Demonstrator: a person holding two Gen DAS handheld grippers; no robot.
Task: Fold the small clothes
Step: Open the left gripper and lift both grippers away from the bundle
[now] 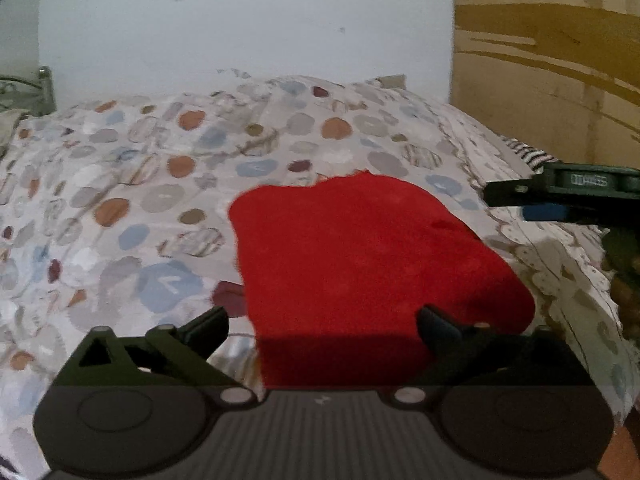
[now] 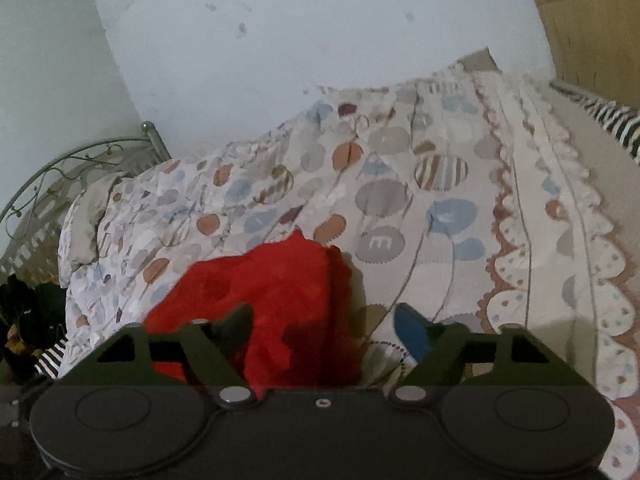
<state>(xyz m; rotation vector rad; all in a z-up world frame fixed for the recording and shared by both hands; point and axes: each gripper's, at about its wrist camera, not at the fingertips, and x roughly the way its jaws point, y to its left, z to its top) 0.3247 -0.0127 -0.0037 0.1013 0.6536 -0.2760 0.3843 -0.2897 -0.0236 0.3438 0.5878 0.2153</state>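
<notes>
On the bed [image 1: 120, 208], over the patterned cover, lies the red cloth [image 1: 360, 256], already a compact shape. The left gripper [image 1: 322, 324] hovers at its near edge with jaws apart, holding nothing. The right gripper [image 2: 324, 326] also has jaws apart (the cloth rises between them, not pinched). A good fold probably needs both corners taken evenly. Only the right view shows the raised, crumpled side; the left shows the flat top.

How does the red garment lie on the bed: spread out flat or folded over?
Folded over. The red garment forms a compact block on the patterned bedspread, and the right wrist view shows a layered edge. Neither gripper holds it.
</notes>
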